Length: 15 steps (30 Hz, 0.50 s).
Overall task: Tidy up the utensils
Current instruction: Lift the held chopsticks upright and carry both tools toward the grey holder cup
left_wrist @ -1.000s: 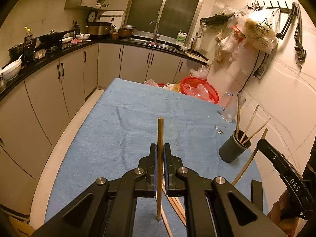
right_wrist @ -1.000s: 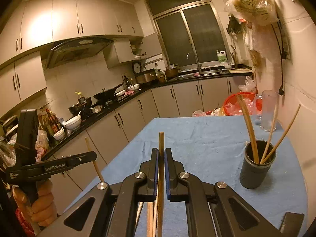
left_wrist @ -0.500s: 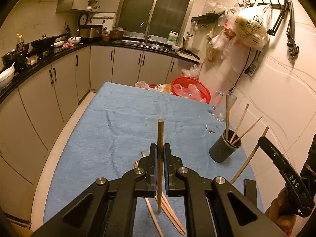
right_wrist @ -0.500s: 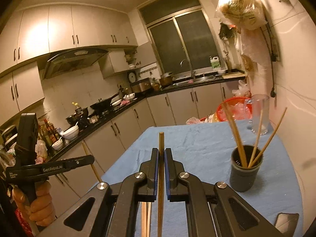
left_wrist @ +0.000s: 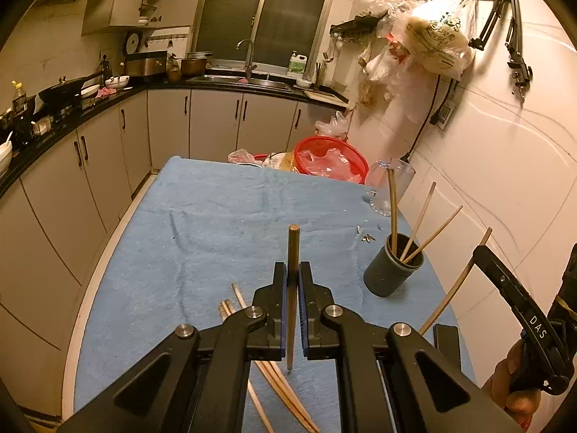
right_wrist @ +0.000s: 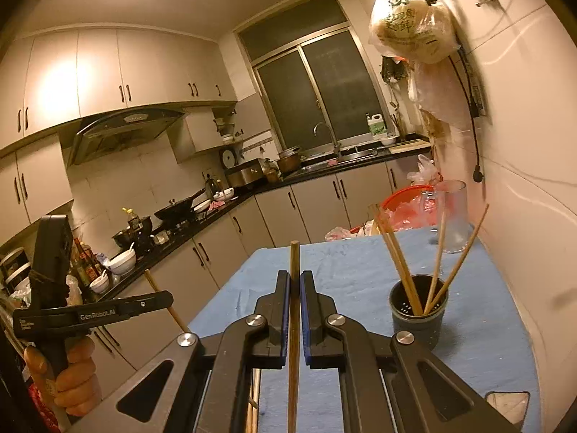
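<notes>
1. A chopstick [left_wrist: 293,252] is being gripped by the left gripper [left_wrist: 293,281]; its jaws are being kept nearly shut, the pads pressed on either side of the stick.
2. That chopstick is being held upright between the pads, its blunt end above the fingertips and its thin end hanging just above the blue cloth [left_wrist: 216,216].
3. A second chopstick [right_wrist: 294,267] is being clamped the same way in the right gripper [right_wrist: 295,288], with the jaws all but closed on it and the stick running up past the fingertips.
4. In the left wrist view the right gripper is being seen at the right edge, gripped by a hand [left_wrist: 515,393], with its stick slanting up towards the wall.
5. In the right wrist view the left gripper is being seen at the left edge, held in a hand [right_wrist: 72,379], with its stick poking out above and below the jaws.
6. Several chopsticks are being kept in the dark cup [left_wrist: 391,274] on the right part of the cloth, leaning at different angles.
7. More loose sticks [left_wrist: 274,379] are being left lying on the cloth below the left gripper.
8. A clear jug [right_wrist: 452,213] and a red basin [left_wrist: 330,157] are being kept at the far end of the table, beyond the cup.
</notes>
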Available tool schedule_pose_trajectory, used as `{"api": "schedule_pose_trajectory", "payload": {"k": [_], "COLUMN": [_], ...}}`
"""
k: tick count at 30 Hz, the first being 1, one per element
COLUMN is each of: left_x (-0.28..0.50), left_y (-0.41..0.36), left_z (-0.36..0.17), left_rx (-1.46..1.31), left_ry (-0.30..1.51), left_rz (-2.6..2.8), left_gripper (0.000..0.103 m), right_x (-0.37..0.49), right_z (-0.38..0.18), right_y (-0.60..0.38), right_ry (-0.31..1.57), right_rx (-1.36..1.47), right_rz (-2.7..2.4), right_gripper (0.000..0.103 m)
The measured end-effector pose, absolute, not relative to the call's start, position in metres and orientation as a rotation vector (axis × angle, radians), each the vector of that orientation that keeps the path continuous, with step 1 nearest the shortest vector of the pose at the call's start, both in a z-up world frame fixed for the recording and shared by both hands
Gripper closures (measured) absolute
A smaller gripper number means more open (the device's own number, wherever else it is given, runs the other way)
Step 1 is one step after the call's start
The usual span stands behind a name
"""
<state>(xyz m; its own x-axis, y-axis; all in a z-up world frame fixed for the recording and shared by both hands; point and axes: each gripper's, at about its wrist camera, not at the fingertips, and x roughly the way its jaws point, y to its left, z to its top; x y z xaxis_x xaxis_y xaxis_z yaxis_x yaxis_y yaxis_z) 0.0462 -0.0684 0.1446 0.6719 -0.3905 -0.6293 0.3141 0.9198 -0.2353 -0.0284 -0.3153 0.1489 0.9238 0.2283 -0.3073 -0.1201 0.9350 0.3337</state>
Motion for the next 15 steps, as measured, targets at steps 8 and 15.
{"api": "schedule_pose_trajectory", "payload": {"k": [8,15], "left_x": [0.046,0.048], "left_y": [-0.091,-0.119], "left_z": [0.158,0.181], "left_rx": [-0.08,-0.048], "left_ry": [0.724,0.688], "left_rz": [-0.431,-0.474], "left_gripper": [0.097,0.097], "right_x": [-0.033,-0.035], "right_z": [0.156,0.176], "right_y": [-0.342,-0.373], "right_ry": [0.322,0.275], "right_rx": [0.332,0.341], "right_rz": [0.13,0.066], "right_gripper": [0.097,0.097]}}
